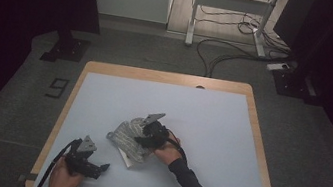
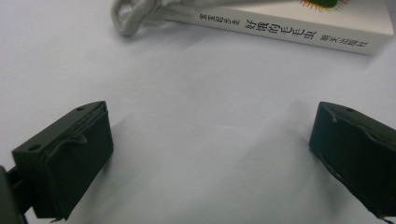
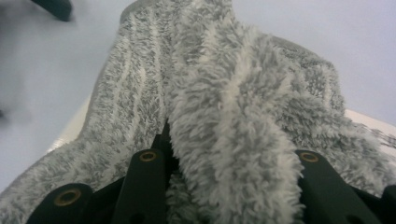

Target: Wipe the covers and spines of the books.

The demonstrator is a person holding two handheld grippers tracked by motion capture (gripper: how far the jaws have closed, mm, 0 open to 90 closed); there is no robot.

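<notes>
Right gripper [image 1: 143,139] clamped on a fluffy grey cloth [image 1: 128,135] draped over a white book [image 2: 299,25].

The cloth lies at the table's [image 1: 219,132] middle, about one o'clock from the left gripper [image 1: 101,167]; its pinched fold [image 3: 233,154] probably serves for dragging the cloth across the book; the left jaws stand wide apart, resting empty at seven o'clock, likely waiting.
</notes>
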